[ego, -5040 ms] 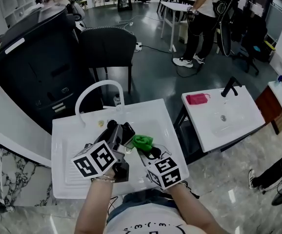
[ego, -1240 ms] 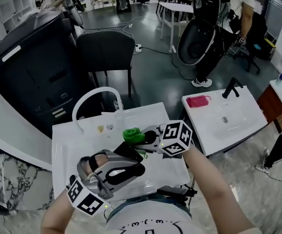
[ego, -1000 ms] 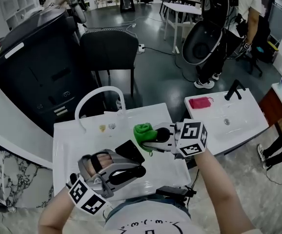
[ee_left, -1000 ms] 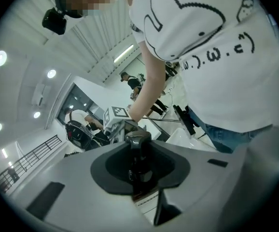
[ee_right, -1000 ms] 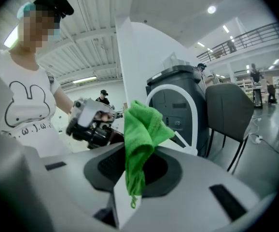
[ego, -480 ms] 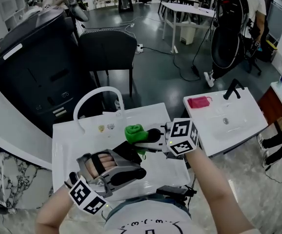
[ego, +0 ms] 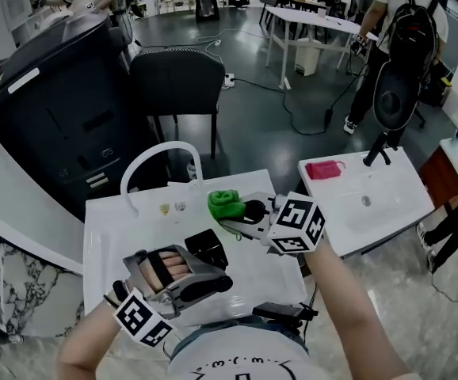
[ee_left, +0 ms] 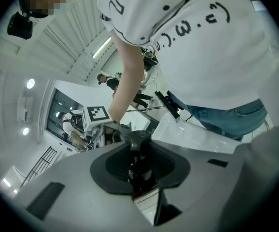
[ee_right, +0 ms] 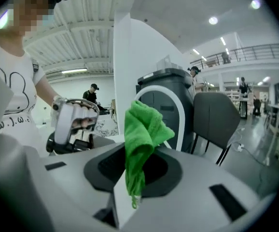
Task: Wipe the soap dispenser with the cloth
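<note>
Looking down through the head view: both hand-held grippers are up over the white sink worktop (ego: 106, 236), in front of its arched white faucet (ego: 159, 150).

Left hand-held gripper (ee_left: 140, 179): jaws closed partway and clamped on the soap dispenser (ego: 206, 246), a small black pump bottle. In the left gripper view the bottle stands between the jaws with its pump head at the far end and a pale label on the near part of its body. It is held off the worktop, nothing else touching it that I can make out.

Right hand-held gripper (ee_right: 132, 185): jaws closed on the cloth (ego: 225, 203), bright green and bunched. In the right gripper view the cloth rises out of the jaws as a folded wad, with a thin tail hanging down between them.

Relation: in the head view the cloth sits just beyond the dispenser, near it, a little toward the faucet. I see a narrow gap between the two; no contact. The right hand-held gripper comes in from the right, its marker cube (ego: 295, 224) toward me.

Off to the right, a second white sink (ego: 372, 192) carries a pink cloth (ego: 321, 169).
</note>
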A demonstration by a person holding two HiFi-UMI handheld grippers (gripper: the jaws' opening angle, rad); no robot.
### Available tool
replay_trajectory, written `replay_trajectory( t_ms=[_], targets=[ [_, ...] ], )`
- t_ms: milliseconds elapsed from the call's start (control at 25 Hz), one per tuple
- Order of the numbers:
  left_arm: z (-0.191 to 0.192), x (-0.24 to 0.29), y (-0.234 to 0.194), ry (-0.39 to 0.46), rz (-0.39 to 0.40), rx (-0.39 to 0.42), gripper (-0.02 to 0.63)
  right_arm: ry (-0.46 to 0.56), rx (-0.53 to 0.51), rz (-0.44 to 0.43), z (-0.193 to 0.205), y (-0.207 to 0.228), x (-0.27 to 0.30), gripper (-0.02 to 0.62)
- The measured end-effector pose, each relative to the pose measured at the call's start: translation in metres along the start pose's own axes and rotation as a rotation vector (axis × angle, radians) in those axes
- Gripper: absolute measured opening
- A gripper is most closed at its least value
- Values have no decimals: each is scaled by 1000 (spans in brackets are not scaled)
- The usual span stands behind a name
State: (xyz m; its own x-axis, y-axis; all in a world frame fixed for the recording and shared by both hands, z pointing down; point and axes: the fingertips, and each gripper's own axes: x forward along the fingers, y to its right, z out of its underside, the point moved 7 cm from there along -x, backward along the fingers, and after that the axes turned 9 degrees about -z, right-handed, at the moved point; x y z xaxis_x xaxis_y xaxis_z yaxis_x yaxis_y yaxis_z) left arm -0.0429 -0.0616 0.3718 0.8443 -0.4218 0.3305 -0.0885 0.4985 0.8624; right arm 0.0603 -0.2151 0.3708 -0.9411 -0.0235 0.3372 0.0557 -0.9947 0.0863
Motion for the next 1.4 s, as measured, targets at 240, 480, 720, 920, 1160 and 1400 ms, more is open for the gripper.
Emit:
replay_trajectory(
  t_ms=[240,480,720,920,1160,1400],
  targets=[
    [2,8,-3,7,9,-6,95,60,-180,-62,-43,-37,-12,78],
    [9,12,-9,5,42,-11,95,-61,-106,-143,-27,-39,5,78],
    [6,8,-1,3,114,63,98,-140,-15,-247,-19,-40,16,77],
    [3,7,9,-4,160,131,101,-217,45,-275,-8,-24,35,77],
    [3,4,15,-17,169,140,103,-222,138,-218,7,-4,52,77],
    [4,3,21,-21,173,167,98,-221,33,-215,-4,-17,39,77]
  ],
)
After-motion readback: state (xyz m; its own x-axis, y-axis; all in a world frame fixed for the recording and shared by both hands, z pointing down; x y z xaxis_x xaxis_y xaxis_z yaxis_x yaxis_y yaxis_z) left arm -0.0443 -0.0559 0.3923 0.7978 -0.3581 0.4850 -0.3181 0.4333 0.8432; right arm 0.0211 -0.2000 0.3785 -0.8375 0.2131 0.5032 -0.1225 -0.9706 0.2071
